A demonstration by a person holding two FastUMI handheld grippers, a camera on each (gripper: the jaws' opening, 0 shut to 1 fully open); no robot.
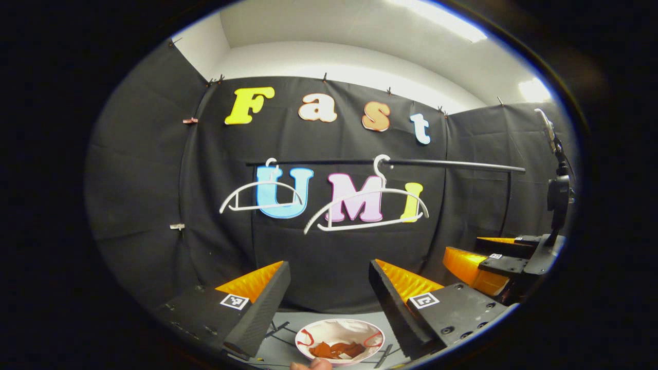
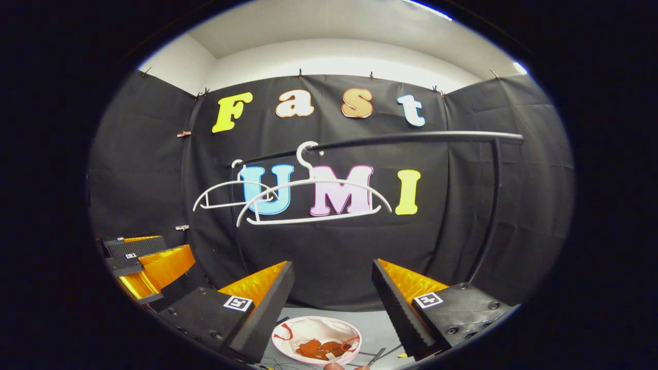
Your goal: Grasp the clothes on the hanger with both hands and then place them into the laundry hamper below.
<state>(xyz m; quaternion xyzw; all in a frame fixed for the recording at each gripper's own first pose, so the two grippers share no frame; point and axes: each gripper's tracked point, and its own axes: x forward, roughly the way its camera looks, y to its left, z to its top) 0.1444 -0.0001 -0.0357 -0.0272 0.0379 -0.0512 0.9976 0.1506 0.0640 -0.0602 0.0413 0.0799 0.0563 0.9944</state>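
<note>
Jaws apart; crumpled orange clothes inside white hamper.

Our two hand-held grippers, as their own cameras see them

On the left gripper we see two wedge-shaped fingers with ribbed inner faces, each set on a flat block with small round screw holes and a square black-and-white marker tag. The right gripper has the same build: ribbed wedge fingers, screwed blocks, a square tag on each. In the left gripper view the other gripper also appears at the right edge, with a dark upright post rising from its body. A fingertip of ours peeks in at the bottom edge.
</note>
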